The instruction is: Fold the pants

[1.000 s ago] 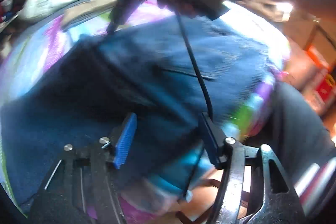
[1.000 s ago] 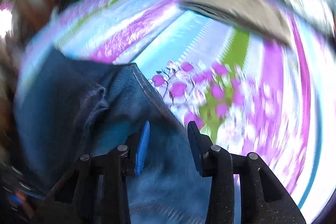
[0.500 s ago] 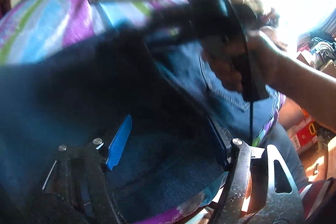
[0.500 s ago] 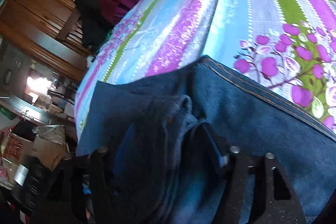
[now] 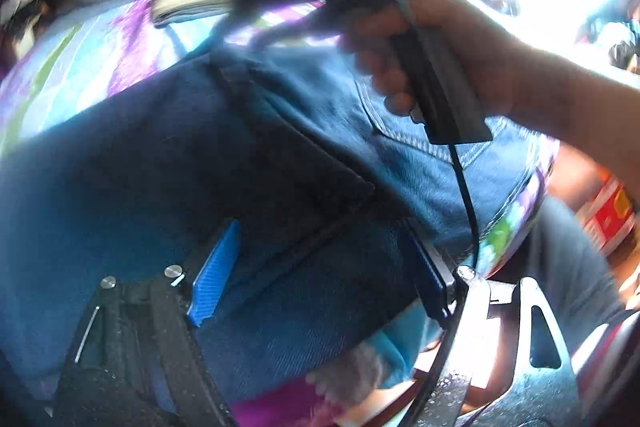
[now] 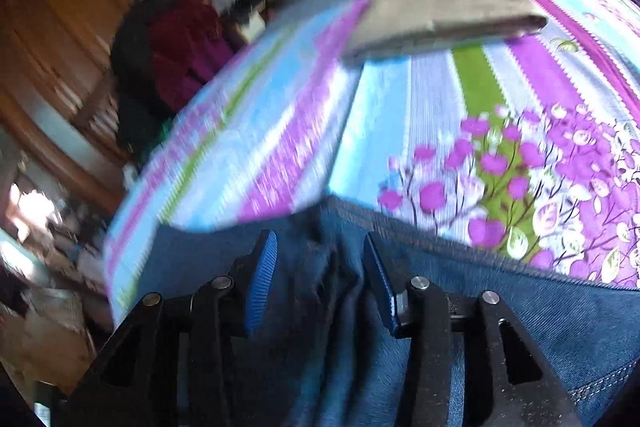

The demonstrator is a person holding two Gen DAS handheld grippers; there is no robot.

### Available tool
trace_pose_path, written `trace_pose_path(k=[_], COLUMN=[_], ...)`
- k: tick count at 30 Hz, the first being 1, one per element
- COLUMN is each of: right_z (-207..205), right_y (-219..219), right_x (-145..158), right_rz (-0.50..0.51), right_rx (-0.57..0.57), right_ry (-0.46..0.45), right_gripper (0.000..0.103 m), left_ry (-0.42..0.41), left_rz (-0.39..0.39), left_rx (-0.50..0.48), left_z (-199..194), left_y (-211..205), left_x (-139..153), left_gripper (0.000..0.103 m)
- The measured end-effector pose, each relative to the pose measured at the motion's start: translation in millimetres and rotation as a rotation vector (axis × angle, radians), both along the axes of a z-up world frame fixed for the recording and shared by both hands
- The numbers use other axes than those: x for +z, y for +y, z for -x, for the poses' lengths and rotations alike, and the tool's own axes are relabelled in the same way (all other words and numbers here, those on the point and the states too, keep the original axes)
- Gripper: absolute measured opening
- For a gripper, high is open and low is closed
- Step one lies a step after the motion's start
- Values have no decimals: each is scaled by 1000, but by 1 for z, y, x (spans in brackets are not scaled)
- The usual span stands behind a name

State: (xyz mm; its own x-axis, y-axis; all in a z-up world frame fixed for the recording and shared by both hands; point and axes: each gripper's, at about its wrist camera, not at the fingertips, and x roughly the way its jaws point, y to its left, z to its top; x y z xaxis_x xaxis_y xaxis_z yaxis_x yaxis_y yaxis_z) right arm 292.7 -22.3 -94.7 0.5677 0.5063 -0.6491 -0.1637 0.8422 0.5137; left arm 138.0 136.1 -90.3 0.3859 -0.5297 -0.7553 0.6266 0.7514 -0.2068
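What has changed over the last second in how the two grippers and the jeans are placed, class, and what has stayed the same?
The right gripper moved off the jeans' edge to straddle a bunched fold, jaws open. In the left view, the hand holding it swung right. The left gripper stayed open over the denim; the folded tan cloth stayed on the bedsheet.

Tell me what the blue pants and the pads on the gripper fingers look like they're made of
The pants look like denim: dark blue, matte, with a fine diagonal weave and pale contrast stitching along the seams and pocket. The pads on the right gripper look like blue plastic or rubber, with close ridges across the face; which of the two is hard to tell.
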Motion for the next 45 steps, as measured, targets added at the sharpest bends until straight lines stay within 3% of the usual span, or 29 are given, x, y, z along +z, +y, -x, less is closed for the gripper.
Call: trace_pose_path(k=[1, 3, 5, 6, 7, 8, 10, 14, 16, 18, 20, 22, 25, 26, 27, 28, 29, 31, 32, 33, 34, 35, 37, 40, 42, 45], right_z=[1, -6, -20, -31, -46, -58, -70, -65, -45, -11, 35, 74, 133, 149, 155, 170, 184, 207, 214, 215, 212, 209, 205, 207, 210, 210], right_y=[-5, -5, 8, 14, 12, 0, -23, -32, -40, -31, -6, 23, 41, 42, 37, 20, 5, 5, 2, -3, -11, -18, -18, -8, -5, 2], right_x=[5, 4, -13, -27, -47, -67, -91, -67, -45, -8, 28, 45, 28, 1, -31, -51, -57, -36, -22, -8, 3, 11, 17, 12, 7, 7], right_rz=[-55, -234, -331, -285, -234, -246, -443, -413, -398, -349, -179, -83, -37, -38, -53, -179, -272, -151, -132, -153, -182, -172, -45, -27, 69, 124], right_rx=[-20, 61, 195, 208, 175, 125, 49, -90, -138, -18, 102, 250, 421, 418, 363, 280, 226, 251, 252, 232, 200, 165, 124, 187, 197, 155], right_ry=[-13, 9, 84, 130, 186, 239, 281, 213, 182, 100, 15, -41, -35, 53, 205, 256, 263, 227, 210, 174, 134, 103, 70, 107, 99, 57], right_gripper=[51, 45, 15, 13, 9, 0, 0, 0, 14, 14, 14, 14, 14, 17, 10, 0, 0, 0, 14, 16, 26, 54, 77, 77, 77, 64], left_ry=[12, 26, 52, 70, 83, 92, 105, 72, 50, 25, 12, 53, 117, 141, 159, 138, 114, 103, 113, 125, 131, 126, 97, 75, 97, 157], left_rz=[22, 58, 100, 117, 127, 133, 144, 207, 216, 198, 206, 243, 255, 227, 209, 203, 187, 112, 95, 110, 130, 161, 222, 269, 276, 284], left_rx=[26, 80, 152, 180, 212, 238, 303, 409, 461, 495, 517, 515, 502, 514, 513, 496, 487, 497, 508, 509, 521, 535, 550, 572, 587, 628], left_z=[-2, -3, -7, -10, -12, -10, -11, -11, -15, -23, -28, -36, -48, -50, -54, -53, -48, -44, -44, -44, -43, -40, -35, -30, -29, -27], left_y=[10, 29, 53, 64, 72, 79, 98, 138, 158, 174, 191, 203, 206, 209, 211, 212, 214, 216, 222, 226, 230, 235, 239, 241, 244, 251], left_x=[3, 8, 8, 7, 6, 7, 6, 20, 24, 25, 26, 20, -4, -14, -26, -31, -29, -26, -25, -23, -20, -14, -4, 4, -1, -18], left_gripper=[80, 80, 80, 80, 80, 79, 79, 79, 79, 79, 79, 79, 80, 80, 79, 75, 75, 75, 74, 74, 74, 74, 74, 75, 76, 76])
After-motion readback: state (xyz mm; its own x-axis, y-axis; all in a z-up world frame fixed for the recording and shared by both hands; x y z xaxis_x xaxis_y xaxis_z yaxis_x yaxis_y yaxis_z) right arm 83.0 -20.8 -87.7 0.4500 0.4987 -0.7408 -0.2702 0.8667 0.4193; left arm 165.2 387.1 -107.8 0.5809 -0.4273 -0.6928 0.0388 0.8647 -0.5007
